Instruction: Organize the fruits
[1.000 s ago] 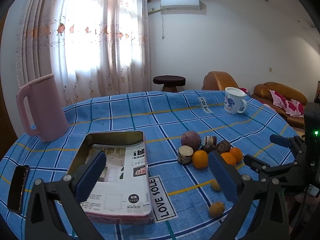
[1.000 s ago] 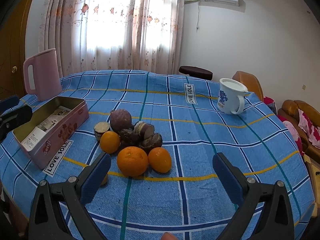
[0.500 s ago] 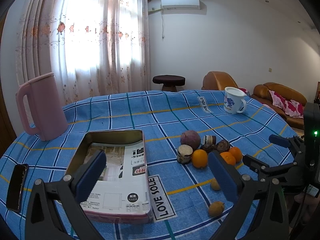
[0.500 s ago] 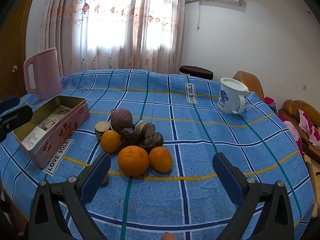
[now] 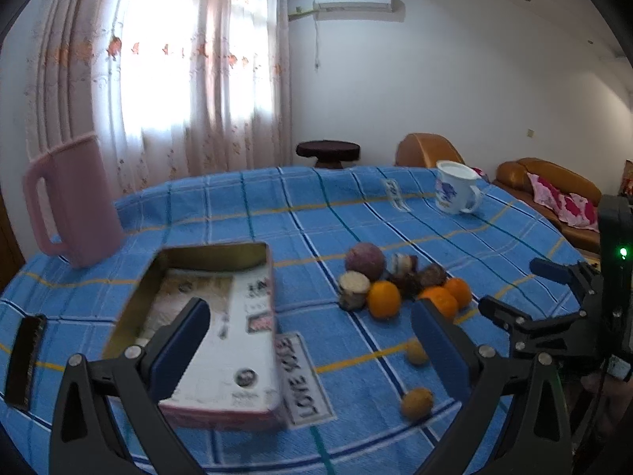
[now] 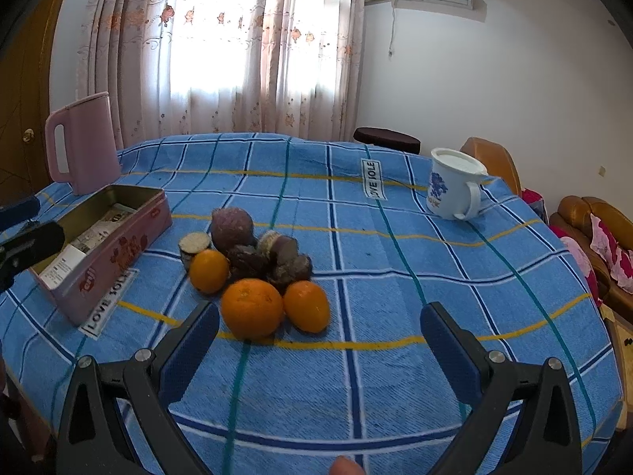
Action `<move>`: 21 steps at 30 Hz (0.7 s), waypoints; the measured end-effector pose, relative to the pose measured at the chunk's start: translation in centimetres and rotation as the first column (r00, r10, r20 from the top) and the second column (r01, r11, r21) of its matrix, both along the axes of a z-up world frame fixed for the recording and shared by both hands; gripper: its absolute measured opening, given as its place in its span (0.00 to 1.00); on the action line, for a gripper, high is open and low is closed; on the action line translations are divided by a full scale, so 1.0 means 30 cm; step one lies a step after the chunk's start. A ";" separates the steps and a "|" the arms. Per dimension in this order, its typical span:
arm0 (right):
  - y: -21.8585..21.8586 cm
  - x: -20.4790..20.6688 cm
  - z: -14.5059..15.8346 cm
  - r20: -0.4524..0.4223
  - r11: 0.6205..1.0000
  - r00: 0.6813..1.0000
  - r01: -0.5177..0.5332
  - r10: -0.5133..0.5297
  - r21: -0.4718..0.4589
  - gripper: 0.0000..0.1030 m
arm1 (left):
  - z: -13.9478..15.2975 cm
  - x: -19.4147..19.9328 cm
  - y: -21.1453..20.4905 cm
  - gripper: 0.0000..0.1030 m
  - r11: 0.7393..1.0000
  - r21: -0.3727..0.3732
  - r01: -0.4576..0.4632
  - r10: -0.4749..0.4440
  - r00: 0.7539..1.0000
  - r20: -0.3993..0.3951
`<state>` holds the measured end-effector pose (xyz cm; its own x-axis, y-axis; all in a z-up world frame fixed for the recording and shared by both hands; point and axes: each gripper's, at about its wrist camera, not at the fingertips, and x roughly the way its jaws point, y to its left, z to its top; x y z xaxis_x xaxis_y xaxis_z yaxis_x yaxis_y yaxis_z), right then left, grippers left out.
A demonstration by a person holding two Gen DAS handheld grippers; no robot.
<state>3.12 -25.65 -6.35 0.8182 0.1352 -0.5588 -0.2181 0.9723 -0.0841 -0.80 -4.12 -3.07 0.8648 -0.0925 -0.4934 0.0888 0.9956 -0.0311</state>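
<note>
Right wrist view: right gripper [image 6: 319, 336] jaws wide, empty, just short of oranges [image 6: 251, 314] | left gripper [image 5: 309, 332] wide, empty, over pink tin [image 5: 217, 409] | fruit pile mid-table, beside tin

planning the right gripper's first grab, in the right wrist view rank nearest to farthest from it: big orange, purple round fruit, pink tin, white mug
From the right gripper:
1. big orange, just ahead, toward its left finger.
2. purple round fruit, at the back of the pile.
3. pink tin, off to the left.
4. white mug, far right of the table.
The purple fruit and the tin are close to call.
</note>
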 end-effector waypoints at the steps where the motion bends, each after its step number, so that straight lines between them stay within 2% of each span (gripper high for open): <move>1: -0.018 0.000 -0.012 -0.008 1.000 1.000 0.010 -0.010 0.001 0.99 | -0.012 -0.007 -0.014 1.00 1.000 -0.002 0.012 -0.012 1.000 -0.004; 5: -0.082 -0.001 -0.042 -0.025 0.999 0.999 0.039 -0.038 0.039 0.99 | -0.062 -0.027 -0.092 1.00 0.997 0.004 0.077 -0.077 0.997 -0.025; 9: -0.115 0.010 -0.056 -0.035 0.997 0.998 0.048 -0.046 0.063 0.99 | -0.116 -0.009 -0.165 0.97 0.989 0.011 0.149 -0.147 0.985 -0.094; 12: -0.132 0.016 -0.068 -0.047 0.994 0.998 0.049 -0.045 0.094 0.99 | -0.147 -0.004 -0.207 0.84 0.982 0.025 0.186 -0.181 0.974 -0.136; 14: -0.137 0.017 -0.074 -0.054 0.992 0.998 0.039 -0.033 0.118 0.99 | -0.168 0.005 -0.221 0.72 0.980 0.026 0.195 -0.188 0.967 -0.171; 15: -0.135 0.016 -0.077 -0.055 0.992 0.998 0.032 -0.026 0.122 0.98 | -0.181 0.011 -0.223 0.69 0.980 0.019 0.200 -0.193 0.962 -0.193; 17: -0.129 0.013 -0.081 -0.055 0.992 0.998 0.019 -0.012 0.123 0.98 | -0.204 0.022 -0.226 0.55 0.977 -0.004 0.213 -0.208 0.952 -0.226; 18: -0.127 0.013 -0.081 -0.056 0.992 0.998 0.012 -0.006 0.124 0.98 | -0.215 0.023 -0.228 0.52 0.976 -0.012 0.217 -0.213 0.948 -0.238; 19: -0.125 0.016 -0.081 -0.058 0.992 0.998 0.003 0.004 0.129 0.96 | -0.225 0.026 -0.228 0.46 0.975 -0.021 0.219 -0.217 0.943 -0.253; 21: -0.120 0.027 -0.081 -0.075 0.990 0.997 -0.011 0.021 0.139 0.86 | -0.234 0.028 -0.223 0.38 0.975 -0.032 0.220 -0.221 0.942 -0.254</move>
